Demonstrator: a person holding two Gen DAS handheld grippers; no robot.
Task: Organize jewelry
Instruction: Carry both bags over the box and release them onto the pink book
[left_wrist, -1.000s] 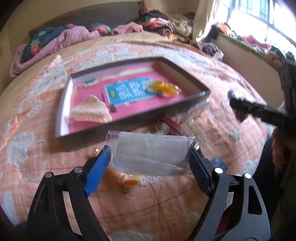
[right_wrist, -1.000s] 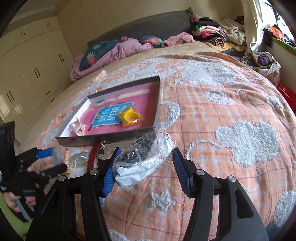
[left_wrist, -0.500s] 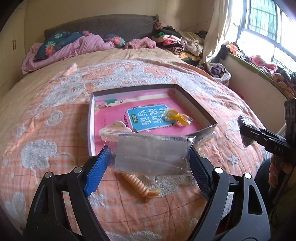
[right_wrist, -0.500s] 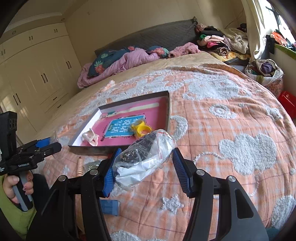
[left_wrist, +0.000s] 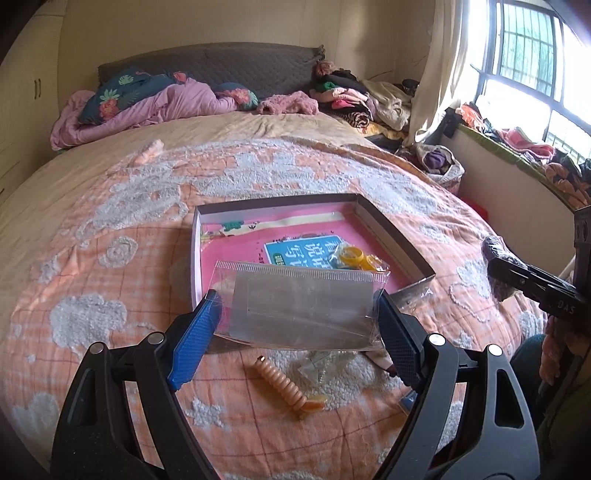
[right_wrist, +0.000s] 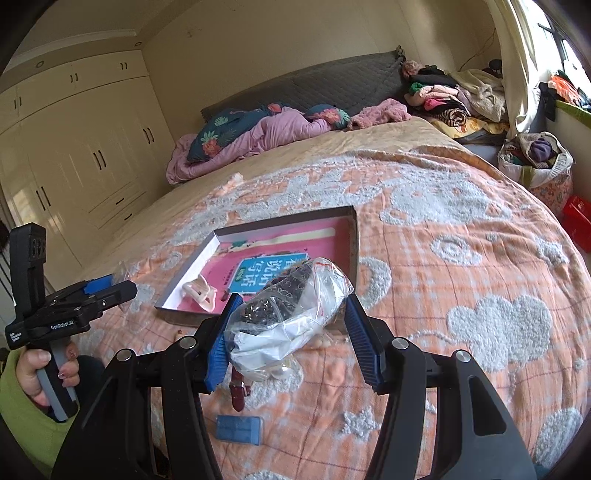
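My left gripper (left_wrist: 295, 317) is shut on a flat, clear zip bag (left_wrist: 301, 302) stretched between its blue pads, in the air in front of the pink-lined tray (left_wrist: 391, 236). My right gripper (right_wrist: 291, 325) is shut on a crumpled clear bag of dark beaded jewelry (right_wrist: 288, 306), also off the bed. In the tray lie yellow rings in a wrapper (left_wrist: 354, 256) and a white hair clip (right_wrist: 199, 291). On the blanket below lie a peach spiral hair tie (left_wrist: 282, 384), a small bag of pearls (left_wrist: 325, 363), a red-brown strap (right_wrist: 238, 391) and a blue case (right_wrist: 240, 428).
The tray rests on an orange and white blanket (right_wrist: 461, 258) covering a bed. Bedding is piled at the headboard (left_wrist: 155, 103) and clothes at the far right corner (right_wrist: 450, 96). A person's hand (right_wrist: 40, 369) in a green sleeve grips the left tool.
Both grippers have risen from the blanket with their bags still held. The tray and loose pieces now sit lower and farther off in both views.
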